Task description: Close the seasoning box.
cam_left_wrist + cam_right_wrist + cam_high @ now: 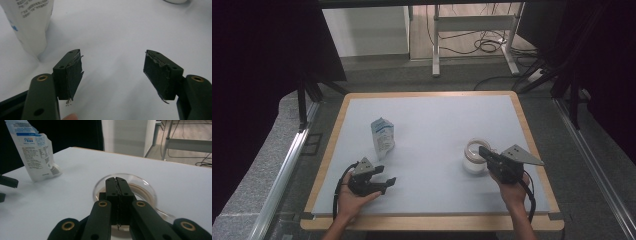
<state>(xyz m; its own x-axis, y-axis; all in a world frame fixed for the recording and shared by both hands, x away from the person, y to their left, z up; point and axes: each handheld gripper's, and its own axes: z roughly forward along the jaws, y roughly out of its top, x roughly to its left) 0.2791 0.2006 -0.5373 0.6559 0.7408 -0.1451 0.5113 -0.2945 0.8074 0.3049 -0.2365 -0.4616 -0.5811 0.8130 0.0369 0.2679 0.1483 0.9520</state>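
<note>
Right gripper (485,151) over the near rim of a clear round dish (474,154), right of the table's (437,112) middle; jaws pressed flat together with nothing seen between them; in the right gripper view, closed tips (116,180) just above the dish (147,188) opening, pale brown ring inside the glass wall; whether touching the rim, impossible to tell. Left gripper (384,176) low near the front left of the table, jaws spread wide and empty (112,72); white pouch (382,136) with blue print standing slightly tilted just beyond it, up and to the left in the left gripper view (31,22), apart from the jaws; pouch (35,152) well apart from the dish, far to the left in the right gripper view.
</note>
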